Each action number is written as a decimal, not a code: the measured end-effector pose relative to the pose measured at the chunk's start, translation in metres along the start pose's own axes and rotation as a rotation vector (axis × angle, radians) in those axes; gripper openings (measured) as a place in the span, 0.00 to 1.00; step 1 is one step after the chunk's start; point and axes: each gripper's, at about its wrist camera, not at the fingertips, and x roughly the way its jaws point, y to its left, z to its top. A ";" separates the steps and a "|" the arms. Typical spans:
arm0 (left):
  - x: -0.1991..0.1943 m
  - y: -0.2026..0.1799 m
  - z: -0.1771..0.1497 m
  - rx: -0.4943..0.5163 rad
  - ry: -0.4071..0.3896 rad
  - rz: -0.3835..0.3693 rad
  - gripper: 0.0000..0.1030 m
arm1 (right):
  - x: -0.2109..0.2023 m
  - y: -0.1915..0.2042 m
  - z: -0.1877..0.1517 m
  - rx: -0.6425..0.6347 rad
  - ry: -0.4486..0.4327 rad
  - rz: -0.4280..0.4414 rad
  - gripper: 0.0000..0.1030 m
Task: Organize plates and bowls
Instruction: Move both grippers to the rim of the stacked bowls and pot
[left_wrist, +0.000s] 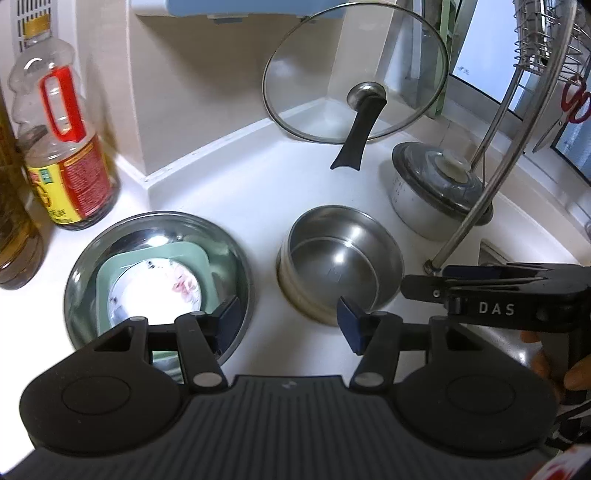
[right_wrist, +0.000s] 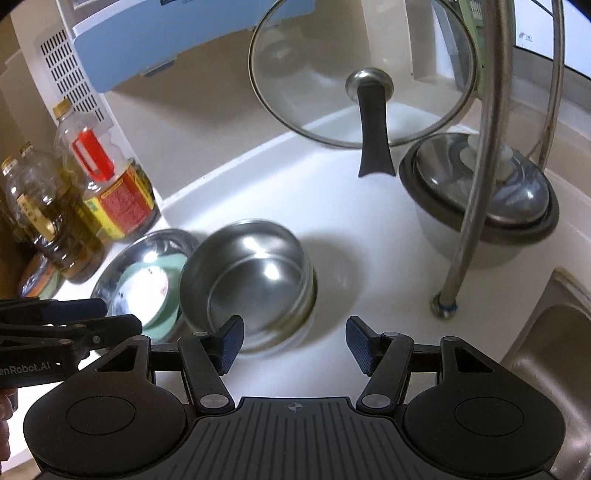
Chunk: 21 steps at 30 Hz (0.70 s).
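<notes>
A wide steel plate (left_wrist: 236, 254) lies on the white counter at the left. In it sits a green square dish (left_wrist: 184, 254) with a white flowered plate (left_wrist: 155, 288) on top. A deep steel bowl (left_wrist: 343, 254) stands to its right. My left gripper (left_wrist: 288, 321) is open and empty, above the gap between plate and bowl. In the right wrist view the deep steel bowl (right_wrist: 251, 280) sits beside the stacked steel plate (right_wrist: 110, 273). My right gripper (right_wrist: 295, 341) is open and empty, just right of the bowl's near rim.
A glass lid (left_wrist: 354, 74) leans against the back wall. A lidded pot (left_wrist: 436, 192) stands at the right behind a curved faucet pipe (right_wrist: 476, 184). Oil bottles (left_wrist: 62, 147) stand at the left. A sink (right_wrist: 554, 350) is at the right.
</notes>
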 end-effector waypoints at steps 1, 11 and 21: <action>0.005 0.001 0.003 -0.001 0.004 -0.009 0.54 | 0.004 0.000 0.002 -0.002 0.000 0.001 0.60; 0.051 0.010 0.023 -0.043 0.069 -0.072 0.53 | 0.034 -0.006 0.018 0.019 0.013 -0.011 0.60; 0.087 0.015 0.037 -0.068 0.177 -0.101 0.43 | 0.061 -0.017 0.031 0.052 0.096 0.003 0.59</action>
